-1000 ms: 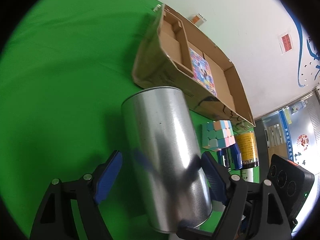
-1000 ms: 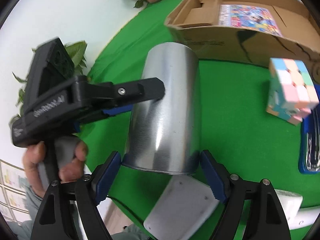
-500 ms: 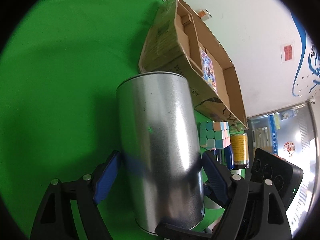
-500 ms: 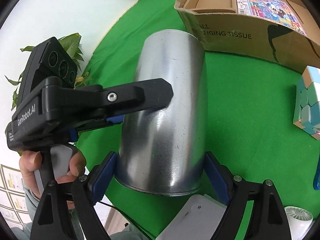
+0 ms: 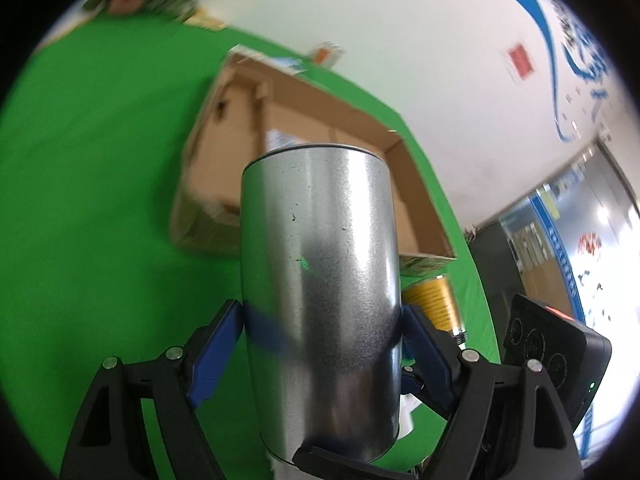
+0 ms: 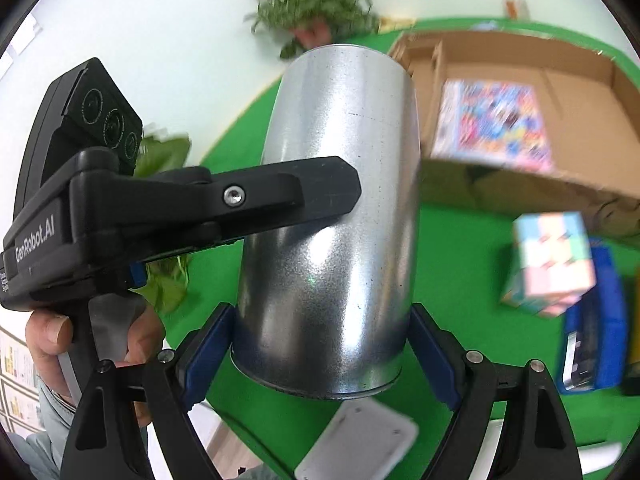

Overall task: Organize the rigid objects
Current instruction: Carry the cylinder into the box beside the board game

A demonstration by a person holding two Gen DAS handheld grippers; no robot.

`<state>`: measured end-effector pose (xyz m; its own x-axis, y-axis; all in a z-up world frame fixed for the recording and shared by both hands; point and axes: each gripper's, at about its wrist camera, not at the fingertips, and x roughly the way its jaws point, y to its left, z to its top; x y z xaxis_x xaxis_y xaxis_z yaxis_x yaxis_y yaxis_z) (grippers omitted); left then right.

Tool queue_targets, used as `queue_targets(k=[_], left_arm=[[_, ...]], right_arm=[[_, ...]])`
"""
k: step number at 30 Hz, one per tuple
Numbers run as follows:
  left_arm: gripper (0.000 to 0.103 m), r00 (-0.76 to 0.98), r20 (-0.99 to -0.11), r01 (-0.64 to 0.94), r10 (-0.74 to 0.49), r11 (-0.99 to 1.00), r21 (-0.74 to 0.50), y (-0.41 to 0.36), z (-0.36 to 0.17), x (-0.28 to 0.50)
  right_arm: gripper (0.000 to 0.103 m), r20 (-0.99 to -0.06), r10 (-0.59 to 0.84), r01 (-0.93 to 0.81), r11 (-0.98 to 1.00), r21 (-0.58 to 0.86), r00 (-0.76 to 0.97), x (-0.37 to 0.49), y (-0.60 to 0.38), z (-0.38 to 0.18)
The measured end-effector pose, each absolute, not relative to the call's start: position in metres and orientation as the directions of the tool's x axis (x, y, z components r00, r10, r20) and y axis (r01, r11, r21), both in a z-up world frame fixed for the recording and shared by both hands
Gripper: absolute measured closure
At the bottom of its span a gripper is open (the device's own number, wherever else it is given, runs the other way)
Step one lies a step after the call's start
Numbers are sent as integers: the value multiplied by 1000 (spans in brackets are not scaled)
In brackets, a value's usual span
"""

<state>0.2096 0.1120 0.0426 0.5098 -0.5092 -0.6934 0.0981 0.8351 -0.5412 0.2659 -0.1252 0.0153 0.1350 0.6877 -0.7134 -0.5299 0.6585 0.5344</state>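
Both grippers pinch one metal cylinder (image 6: 332, 216), left gripper (image 5: 320, 344) and right gripper (image 6: 320, 344) (blue pads pressed to its sides). Its long axis tilts toward the cardboard box (image 6: 576, 80), above open green cloth (image 5: 88, 184).

bright, even light fills both fisheye views, whose corners go black. the can (image 5: 320, 308) shows white glare streaks. the box (image 6: 520, 120), plant (image 6: 316, 12) and cube (image 6: 550, 264) smear with motion blur. a bright doorway (image 5: 600, 216) burns out.
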Motion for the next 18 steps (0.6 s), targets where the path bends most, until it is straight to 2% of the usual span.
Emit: queue_targets(k=[8,18], left_arm=[[22,484,-666,202,-568,813,-546,58,66,255],[22,422,-694,249,-584,810,-530,8,69,302]], right_arm=[[19,-710,656,-487,722,492,256,296,-188,45],[19,-728,635,-419,753,507,260,340,-215,47]])
